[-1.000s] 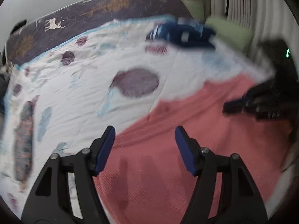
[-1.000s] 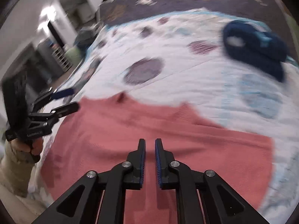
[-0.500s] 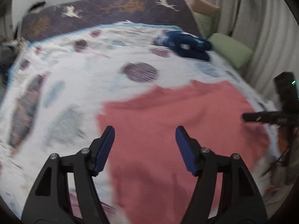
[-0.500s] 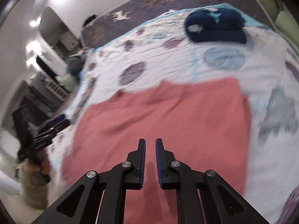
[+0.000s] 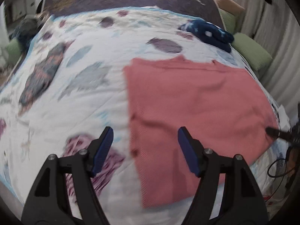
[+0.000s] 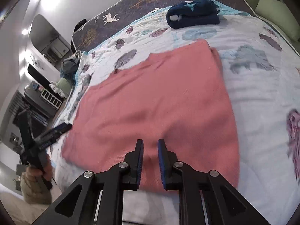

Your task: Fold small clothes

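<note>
A salmon-pink knit garment (image 5: 191,101) lies spread flat on the bed; it also shows in the right wrist view (image 6: 155,101). My left gripper (image 5: 144,150) is open and empty, held above the garment's left edge near the bed's front. My right gripper (image 6: 150,159) has its jaws nearly together with a narrow gap and nothing between them, above the garment's near edge. The tip of the right gripper shows at the right edge of the left wrist view (image 5: 275,132). The left gripper shows in a hand at the left of the right wrist view (image 6: 54,131).
A folded dark blue garment (image 5: 208,33) lies at the far side of the white patterned quilt (image 5: 75,86), also in the right wrist view (image 6: 193,15). Green pillows (image 5: 251,52) and a curtain are on the right. Shelves and furniture (image 6: 37,97) stand beside the bed.
Both grippers have pulled back and up from the garment, so more of the bed shows. The pink garment now lies flat. The right jaws have opened slightly.
</note>
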Motion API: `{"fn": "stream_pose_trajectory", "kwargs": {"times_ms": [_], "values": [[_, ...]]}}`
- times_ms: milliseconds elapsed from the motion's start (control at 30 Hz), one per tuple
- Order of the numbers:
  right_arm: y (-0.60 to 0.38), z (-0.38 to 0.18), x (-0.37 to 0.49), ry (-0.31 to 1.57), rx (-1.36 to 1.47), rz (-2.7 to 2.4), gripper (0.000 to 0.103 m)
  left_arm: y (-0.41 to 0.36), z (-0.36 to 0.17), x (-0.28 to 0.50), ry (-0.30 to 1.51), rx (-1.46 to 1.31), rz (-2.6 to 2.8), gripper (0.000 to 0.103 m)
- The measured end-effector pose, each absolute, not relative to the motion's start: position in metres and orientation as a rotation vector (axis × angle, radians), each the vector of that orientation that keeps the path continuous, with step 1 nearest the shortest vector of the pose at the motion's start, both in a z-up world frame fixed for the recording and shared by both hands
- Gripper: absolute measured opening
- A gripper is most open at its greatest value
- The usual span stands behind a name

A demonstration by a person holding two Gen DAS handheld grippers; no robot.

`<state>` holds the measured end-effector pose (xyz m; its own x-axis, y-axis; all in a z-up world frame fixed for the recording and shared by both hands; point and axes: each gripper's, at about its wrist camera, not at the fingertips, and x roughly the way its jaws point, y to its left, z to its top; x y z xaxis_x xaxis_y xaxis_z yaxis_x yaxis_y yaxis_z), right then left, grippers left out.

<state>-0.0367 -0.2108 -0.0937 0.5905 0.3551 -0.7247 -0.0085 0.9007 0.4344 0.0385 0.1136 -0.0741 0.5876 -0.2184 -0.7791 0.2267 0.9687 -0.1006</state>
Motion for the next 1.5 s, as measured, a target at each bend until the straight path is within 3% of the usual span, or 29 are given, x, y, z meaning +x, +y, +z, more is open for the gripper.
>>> {"fn": "stream_pose_trajectory", "kwargs": {"times_ms": [167,433,567,700,1067,1200,1500], "values": [[-0.234,-0.108,-0.065,0.928,0.499,0.217,0.017,0.122,-0.099,0.020,0.918,0.080,-0.206,0.072],[-0.234,-0.091,-0.083,0.907,0.448,0.103,0.019,0.144,-0.086,0.013,0.905,0.000,-0.203,0.072],[-0.192,-0.073,-0.087,0.858,0.273,0.151,0.027,0.157,-0.080,0.014,0.884,-0.021,-0.181,0.072],[-0.118,-0.066,-0.073,0.837,0.069,0.302,0.045,0.173,-0.076,0.016,0.877,-0.067,-0.163,0.072],[0.059,-0.096,-0.079,0.672,-0.540,0.493,0.068,0.219,-0.071,0.022,0.861,-0.130,-0.133,0.073],[0.094,-0.122,-0.077,0.641,-0.681,0.433,0.068,0.229,-0.072,0.024,0.865,-0.141,-0.143,0.073],[0.121,-0.124,-0.050,0.558,-0.669,0.298,0.066,0.234,-0.072,0.042,0.871,-0.141,-0.195,0.073]]}}
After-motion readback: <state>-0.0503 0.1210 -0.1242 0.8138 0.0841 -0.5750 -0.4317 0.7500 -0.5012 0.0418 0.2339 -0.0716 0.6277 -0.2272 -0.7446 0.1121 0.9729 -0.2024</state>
